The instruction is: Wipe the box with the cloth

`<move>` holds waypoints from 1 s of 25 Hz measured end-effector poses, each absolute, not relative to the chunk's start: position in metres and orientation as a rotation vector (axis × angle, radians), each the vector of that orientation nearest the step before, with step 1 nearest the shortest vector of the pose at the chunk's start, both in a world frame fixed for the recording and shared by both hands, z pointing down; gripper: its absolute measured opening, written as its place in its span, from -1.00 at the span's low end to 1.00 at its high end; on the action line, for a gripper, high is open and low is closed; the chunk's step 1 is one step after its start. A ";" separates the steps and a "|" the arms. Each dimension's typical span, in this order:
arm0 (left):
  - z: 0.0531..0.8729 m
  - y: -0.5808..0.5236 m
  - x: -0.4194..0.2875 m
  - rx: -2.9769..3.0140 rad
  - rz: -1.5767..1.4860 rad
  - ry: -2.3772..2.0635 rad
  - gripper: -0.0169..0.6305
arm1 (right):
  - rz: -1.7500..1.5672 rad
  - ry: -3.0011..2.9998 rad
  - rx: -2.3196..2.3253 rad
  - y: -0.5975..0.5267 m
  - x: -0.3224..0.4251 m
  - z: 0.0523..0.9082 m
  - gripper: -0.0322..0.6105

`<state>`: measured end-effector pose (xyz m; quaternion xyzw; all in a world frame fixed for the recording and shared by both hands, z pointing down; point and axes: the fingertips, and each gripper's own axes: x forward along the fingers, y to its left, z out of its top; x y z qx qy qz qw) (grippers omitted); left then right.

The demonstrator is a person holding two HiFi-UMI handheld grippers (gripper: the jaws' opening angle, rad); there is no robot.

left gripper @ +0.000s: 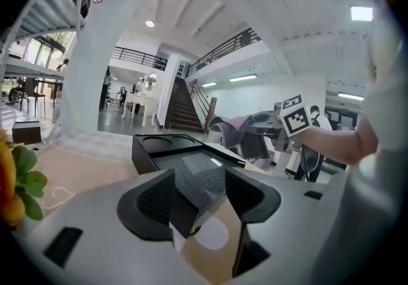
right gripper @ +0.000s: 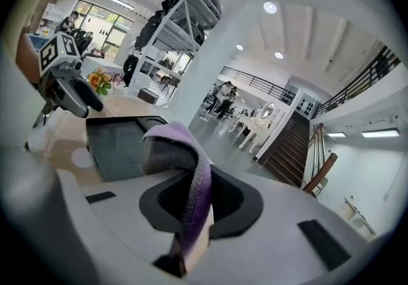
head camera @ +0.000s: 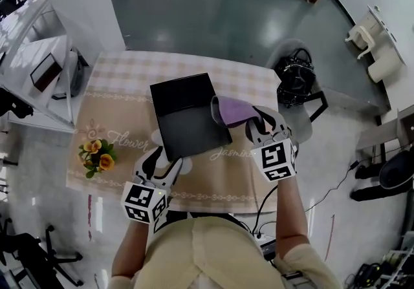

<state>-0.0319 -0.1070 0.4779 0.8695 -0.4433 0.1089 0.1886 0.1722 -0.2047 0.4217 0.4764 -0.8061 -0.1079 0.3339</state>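
Note:
A flat black box lies on the beige tablecloth. My left gripper is shut on the box's near left corner; in the left gripper view that corner sits pinched between the jaws of the left gripper. A purple and grey cloth drapes over the box's right edge, with my right gripper shut on it. In the right gripper view the cloth hangs folded from the right gripper, just right of the box.
A bunch of yellow flowers lies at the table's left front. A black chair with a bag stands beyond the table's right edge. White shelving stands to the left.

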 end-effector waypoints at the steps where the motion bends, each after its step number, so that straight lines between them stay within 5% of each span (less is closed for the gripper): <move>1: 0.477 -0.110 -0.031 2.447 0.309 -1.261 -0.18 | -0.273 -2.103 1.263 -0.211 0.173 0.423 -0.72; 15: 0.475 -0.141 -0.045 2.384 0.280 -1.409 -0.18 | 0.019 -2.029 1.502 -0.305 0.199 0.467 -0.72; 25: 0.482 -0.148 -0.044 2.347 0.289 -1.415 -0.18 | -0.160 -1.845 1.351 -0.345 0.180 0.514 -0.72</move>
